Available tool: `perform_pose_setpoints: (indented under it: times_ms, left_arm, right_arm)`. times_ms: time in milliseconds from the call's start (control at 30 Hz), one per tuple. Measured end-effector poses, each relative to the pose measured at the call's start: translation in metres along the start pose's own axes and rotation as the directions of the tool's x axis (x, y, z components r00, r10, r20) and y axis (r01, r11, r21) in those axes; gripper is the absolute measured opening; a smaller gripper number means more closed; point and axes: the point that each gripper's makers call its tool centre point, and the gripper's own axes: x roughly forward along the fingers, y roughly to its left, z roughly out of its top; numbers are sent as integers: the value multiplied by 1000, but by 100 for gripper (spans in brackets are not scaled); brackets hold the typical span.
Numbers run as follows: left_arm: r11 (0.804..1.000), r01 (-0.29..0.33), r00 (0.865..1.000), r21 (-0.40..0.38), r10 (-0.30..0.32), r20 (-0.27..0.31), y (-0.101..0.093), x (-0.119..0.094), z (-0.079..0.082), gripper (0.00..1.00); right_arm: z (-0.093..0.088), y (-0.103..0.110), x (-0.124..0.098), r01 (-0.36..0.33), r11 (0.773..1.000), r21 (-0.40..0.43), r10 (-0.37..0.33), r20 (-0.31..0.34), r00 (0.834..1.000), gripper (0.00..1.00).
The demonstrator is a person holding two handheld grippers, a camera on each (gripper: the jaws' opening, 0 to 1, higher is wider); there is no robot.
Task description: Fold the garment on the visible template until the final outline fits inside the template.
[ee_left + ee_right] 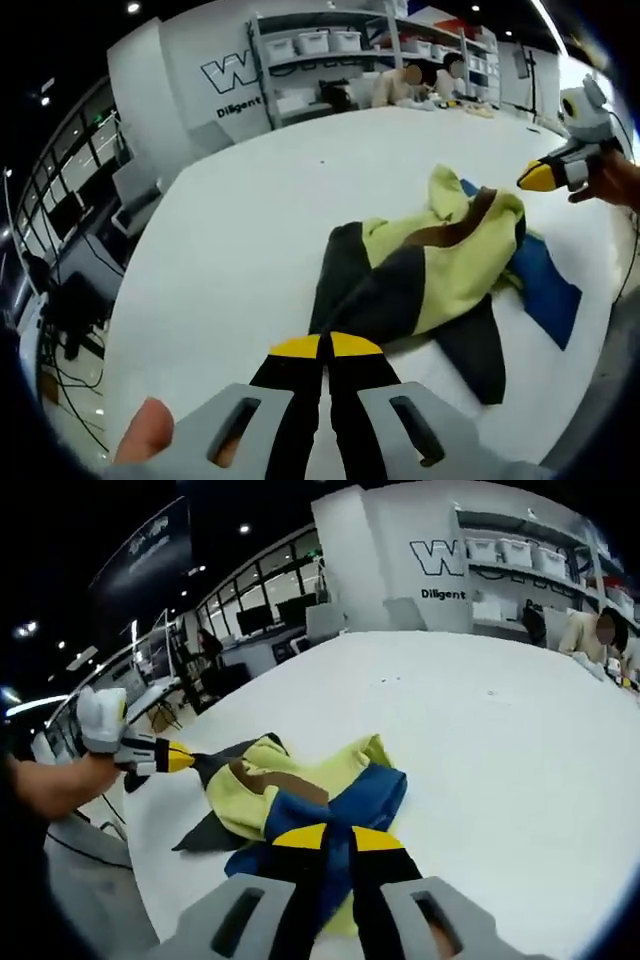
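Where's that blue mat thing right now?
In the left gripper view the blue template lies on the white table, right of centre, mostly under the crumpled yellow-and-dark garment.

A large outlined "W" with the word "Diligent" beneath it stands on the white wall (215, 85) at upper left; in the right gripper view, at upper right.

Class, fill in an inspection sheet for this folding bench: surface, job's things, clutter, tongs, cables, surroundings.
Surface: white table, bare around the cloth.
Job's things: garment, yellow, dark and brown, crumpled; blue template partly under it.
Clutter: nothing seen.
Tongs: left tongs shut, at the garment's dark edge; right tongs shut, over the blue template.
Cables: on the floor beside the table.
Surroundings: shelves with bins, people seated, desks.
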Motion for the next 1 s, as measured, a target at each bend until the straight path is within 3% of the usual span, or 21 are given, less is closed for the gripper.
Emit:
perform_pose_setpoints:
  times_ms: [100,233,400,667,800,867,1000]
  left_arm:
    - [1000,2,1000,-4,-2,-6,0,1,-2,0]
    - [1000,3,1000,1,-3,-12,-1,1,-3,0]
    - [1000,3,1000,-7,-3,-20,0,2,-6,0]
    - [1000,-3,999,-18,3,-36,4,5,-11,0]
    - [1000,-3,999,-18,2,-41,3,6,-12,0]
    - [1000,-1,999,-18,0,-44,2,6,-13,0]
    - [1000,0,999,-18,-1,-46,2,7,-14,0]
  right_arm:
    - [1,3,11,-8,1000,-25,8,-14,1000,3]
    - [-10,5,27,-20,994,-111,10,-90,996,6]
    - [-16,13,36,-75,989,-125,61,-110,992,12]
    - [-11,15,43,-141,986,-88,134,-82,988,23]
    - [-10,22,47,-181,980,-83,174,-82,981,19]
    - [-15,30,51,-230,973,8,230,-90,969,16]
    - [-16,36,52,-256,964,79,262,-76,962,8]
